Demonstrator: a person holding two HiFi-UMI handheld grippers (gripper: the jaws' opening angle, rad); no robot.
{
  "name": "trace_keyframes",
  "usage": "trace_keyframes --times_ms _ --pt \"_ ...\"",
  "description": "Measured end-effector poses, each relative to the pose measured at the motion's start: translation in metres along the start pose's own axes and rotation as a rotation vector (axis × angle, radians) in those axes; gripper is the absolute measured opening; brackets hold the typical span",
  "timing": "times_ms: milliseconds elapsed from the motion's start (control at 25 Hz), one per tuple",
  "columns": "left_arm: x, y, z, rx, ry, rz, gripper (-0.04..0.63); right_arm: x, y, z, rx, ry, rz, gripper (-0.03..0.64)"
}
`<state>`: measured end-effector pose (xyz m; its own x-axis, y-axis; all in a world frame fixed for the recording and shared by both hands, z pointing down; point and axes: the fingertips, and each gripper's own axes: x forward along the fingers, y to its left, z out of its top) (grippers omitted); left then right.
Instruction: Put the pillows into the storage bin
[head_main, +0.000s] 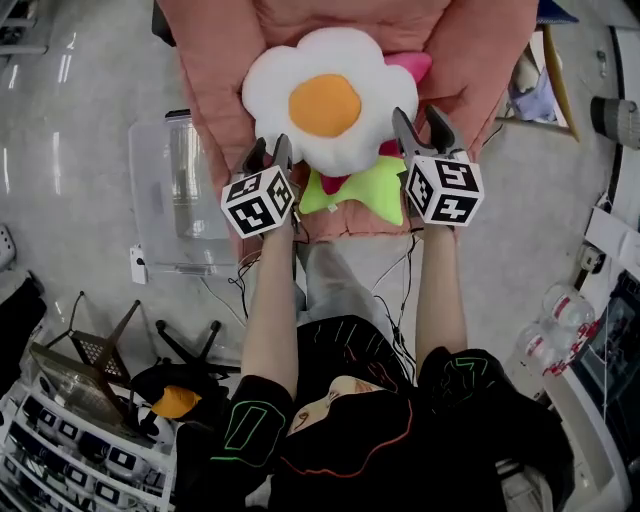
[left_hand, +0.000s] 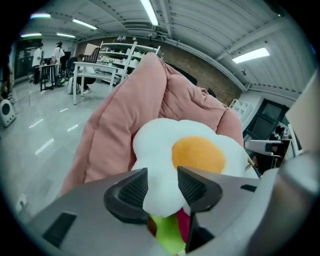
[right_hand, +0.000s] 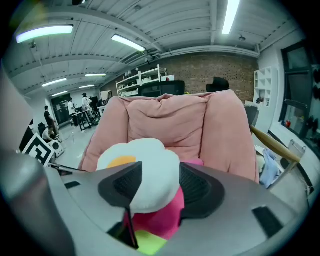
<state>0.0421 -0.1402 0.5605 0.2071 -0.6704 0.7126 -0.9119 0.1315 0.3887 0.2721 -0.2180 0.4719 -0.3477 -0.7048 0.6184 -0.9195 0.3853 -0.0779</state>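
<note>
A white fried-egg pillow (head_main: 325, 100) with an orange yolk lies on top of a pink pillow (head_main: 412, 65) and a green star pillow (head_main: 360, 190), all on a pink beanbag seat (head_main: 215, 60). My left gripper (head_main: 270, 152) stands open at the egg pillow's lower left edge. In the left gripper view one white lobe (left_hand: 190, 145) shows in the gap of the left gripper (left_hand: 162, 187), with green (left_hand: 167, 232) below. My right gripper (head_main: 422, 125) is open at the pillow's right edge. The right gripper view frames the egg pillow (right_hand: 145, 165) and pink pillow (right_hand: 160, 215) between the right gripper (right_hand: 160, 187).
A clear plastic storage bin (head_main: 160, 200) stands on the floor left of the beanbag. A wooden frame with cloth (head_main: 555, 80) is at the right. A black chair base (head_main: 190, 345) and shelving (head_main: 60, 440) sit at lower left; bottles (head_main: 565, 320) at lower right.
</note>
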Motion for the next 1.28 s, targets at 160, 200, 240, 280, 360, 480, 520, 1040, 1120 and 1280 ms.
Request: trace_keyframes --times_ms 160,200,240,280,360,480,520,1040,1120,1280 --pt "0.013 0.008 -0.017 -0.063 0.047 0.030 0.308 0.016 -0.003 -0.012 0.025 0.061 0.009 0.285" --pt "0.016 0.009 -0.022 -0.082 0.055 0.032 0.332 0.019 -0.002 -0.014 0.034 0.069 0.019 0.287" --pt "0.019 0.010 -0.025 -0.102 0.059 0.031 0.340 0.022 -0.002 -0.016 0.041 0.075 0.029 0.287" --pt "0.022 0.011 -0.028 -0.123 0.060 0.027 0.341 0.025 -0.001 -0.017 0.050 0.082 0.039 0.286" --pt "0.027 0.013 -0.029 -0.162 0.057 0.015 0.339 0.029 -0.001 -0.021 0.081 0.097 0.061 0.287" --pt "0.035 0.012 -0.030 -0.200 0.060 -0.016 0.307 0.034 0.001 -0.028 0.145 0.119 0.102 0.285" --pt "0.037 0.013 -0.030 -0.209 0.062 -0.023 0.284 0.034 0.003 -0.030 0.162 0.120 0.119 0.280" --pt "-0.004 -0.001 -0.024 -0.191 0.033 -0.163 0.009 -0.005 0.038 -0.005 0.099 0.015 0.197 0.065" --pt "-0.019 0.001 -0.020 -0.185 0.015 -0.173 0.007 -0.015 0.047 0.002 0.095 -0.005 0.191 0.063" --pt "-0.046 0.001 -0.006 -0.150 -0.029 -0.187 0.005 -0.038 0.062 0.018 0.091 -0.056 0.182 0.061"
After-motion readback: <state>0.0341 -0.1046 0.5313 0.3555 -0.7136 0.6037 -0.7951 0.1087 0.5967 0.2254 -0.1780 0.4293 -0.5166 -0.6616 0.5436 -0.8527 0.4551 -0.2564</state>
